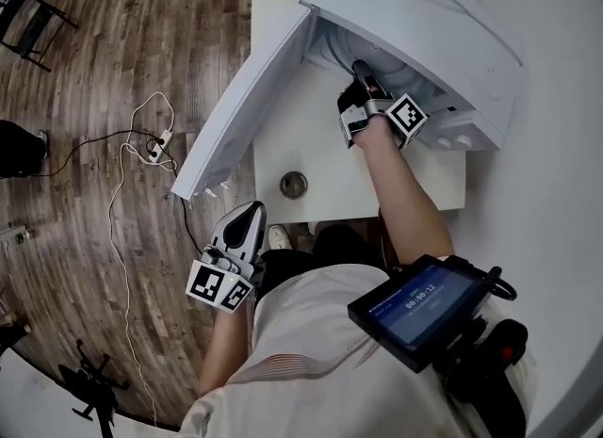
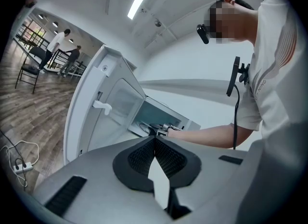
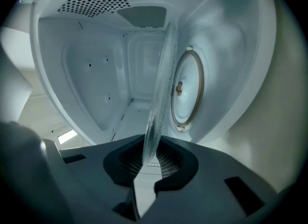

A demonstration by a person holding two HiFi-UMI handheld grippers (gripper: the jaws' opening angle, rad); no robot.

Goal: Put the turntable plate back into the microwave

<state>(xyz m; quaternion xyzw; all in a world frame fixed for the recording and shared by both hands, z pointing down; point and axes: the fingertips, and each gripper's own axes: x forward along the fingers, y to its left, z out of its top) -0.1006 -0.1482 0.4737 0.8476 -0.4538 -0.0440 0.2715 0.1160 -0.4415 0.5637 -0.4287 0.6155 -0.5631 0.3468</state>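
Glass turntable plate (image 3: 161, 88), clear and thin, showing edge-on only in the right gripper view, being clamped at its near rim by right gripper (image 3: 153, 159) inside the microwave (image 1: 424, 31), just beside the roller ring (image 3: 187, 90); head view showing just the arm (image 1: 405, 191) reaching in. Left gripper (image 2: 155, 143) hanging near the open door (image 2: 91, 107), jaws closed, empty.

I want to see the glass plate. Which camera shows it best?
The right gripper view: the glass plate shows edge-on, pinched in the right gripper, inside the microwave. The head view hides it behind the microwave's top. The left gripper view is too far off to show it.
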